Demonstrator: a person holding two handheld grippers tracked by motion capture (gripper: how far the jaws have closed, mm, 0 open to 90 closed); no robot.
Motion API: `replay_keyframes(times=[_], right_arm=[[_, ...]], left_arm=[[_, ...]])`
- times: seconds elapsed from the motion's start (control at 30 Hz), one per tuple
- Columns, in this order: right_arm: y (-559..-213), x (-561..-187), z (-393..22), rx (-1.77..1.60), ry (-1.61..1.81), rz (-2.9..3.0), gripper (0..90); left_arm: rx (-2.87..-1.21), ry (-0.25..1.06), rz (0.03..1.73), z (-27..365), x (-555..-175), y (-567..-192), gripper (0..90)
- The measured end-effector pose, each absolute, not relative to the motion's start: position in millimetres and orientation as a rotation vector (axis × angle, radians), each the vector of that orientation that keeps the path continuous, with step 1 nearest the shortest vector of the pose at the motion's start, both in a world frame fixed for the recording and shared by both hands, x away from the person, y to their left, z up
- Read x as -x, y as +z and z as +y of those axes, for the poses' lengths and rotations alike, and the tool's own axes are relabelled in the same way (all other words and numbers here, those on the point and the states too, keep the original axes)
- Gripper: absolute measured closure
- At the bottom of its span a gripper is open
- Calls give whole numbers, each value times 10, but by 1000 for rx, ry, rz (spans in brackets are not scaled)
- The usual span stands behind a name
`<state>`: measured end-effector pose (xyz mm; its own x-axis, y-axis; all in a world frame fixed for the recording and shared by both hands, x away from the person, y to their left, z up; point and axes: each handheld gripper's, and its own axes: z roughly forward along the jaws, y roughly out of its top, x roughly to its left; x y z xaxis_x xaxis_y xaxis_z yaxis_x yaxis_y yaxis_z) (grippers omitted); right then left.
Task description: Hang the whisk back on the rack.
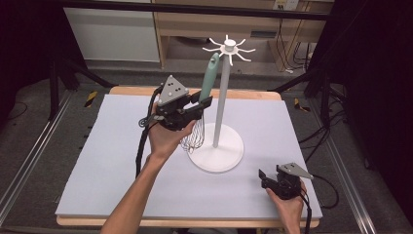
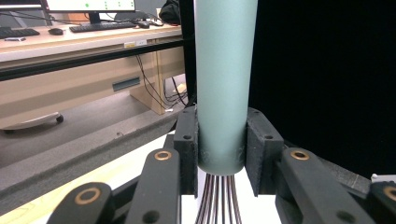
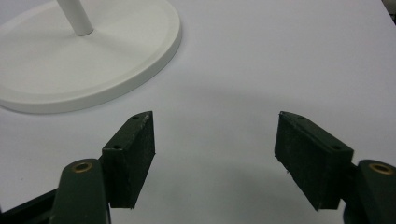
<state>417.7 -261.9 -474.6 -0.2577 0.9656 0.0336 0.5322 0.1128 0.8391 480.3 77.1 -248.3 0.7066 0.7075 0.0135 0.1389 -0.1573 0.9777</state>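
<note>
A whisk (image 1: pixel 207 92) with a pale green handle and wire loops stands nearly upright, handle up, beside the white hook stand (image 1: pixel 221 97). My left gripper (image 1: pixel 195 108) is shut on the handle just above the wires; in the left gripper view the handle (image 2: pixel 223 93) sits clamped between both pads, wires (image 2: pixel 217 200) below. The whisk's top reaches close under the stand's hooks (image 1: pixel 229 48). My right gripper (image 1: pixel 265 178) rests low on the mat at the front right, open, with nothing between its pads (image 3: pixel 130 154). The stand's round base (image 3: pixel 93 60) lies ahead of it.
A grey mat (image 1: pixel 122 161) covers the wooden table. The stand's base (image 1: pixel 216 151) sits at the mat's centre. Beyond the table are a wooden cabinet (image 1: pixel 195 29), cables and dark frame legs. Desks with keyboards (image 2: pixel 93 28) lie in the background.
</note>
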Motion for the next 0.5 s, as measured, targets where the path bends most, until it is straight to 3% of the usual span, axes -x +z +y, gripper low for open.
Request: replay_keyframes(times=[0.5], right_arm=[[-4751,-4179,-2615,-1459,1044,1857,281]], left_arm=[[-1674,612,686,680,-4887,-2535,686]])
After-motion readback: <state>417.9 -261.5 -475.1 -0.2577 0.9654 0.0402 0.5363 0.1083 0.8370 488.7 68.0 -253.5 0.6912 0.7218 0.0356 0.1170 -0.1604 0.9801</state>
